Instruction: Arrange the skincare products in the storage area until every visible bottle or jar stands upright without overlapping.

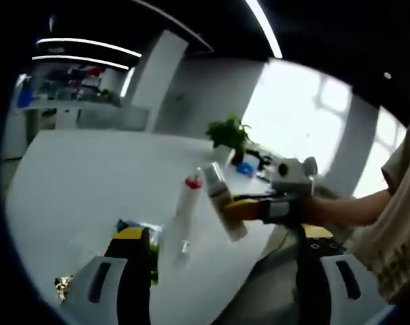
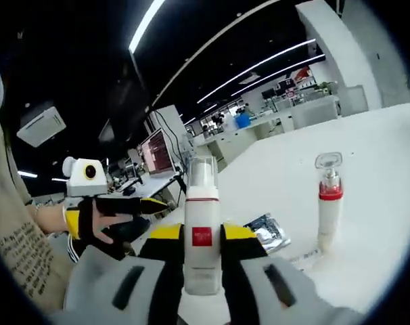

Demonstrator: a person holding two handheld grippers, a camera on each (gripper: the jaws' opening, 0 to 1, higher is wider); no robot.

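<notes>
You are holding the white pump bottle (image 2: 202, 237) between the jaws of your right gripper (image 2: 202, 247), which are clenched on its lower body around the red label, and it is hanging in the air above the white table (image 2: 367, 156). The second bottle with the red collar (image 2: 327, 203) is standing upright on that table, to the right of the held bottle and well apart from it. A foil sachet (image 2: 267, 231) is lying flat between the two. The held bottle is looking like smooth, stiff plastic, probably light but slippery, so I think the low grip on the wide body is safer than the clear cap, which may come off. Your left gripper (image 1: 218, 284) is hovering with its jaws spread and nothing between them. When you are placing the bottle, you are needing a free spot beside the standing bottle, not touching it, because that tall narrow shape may tip easily.
</notes>
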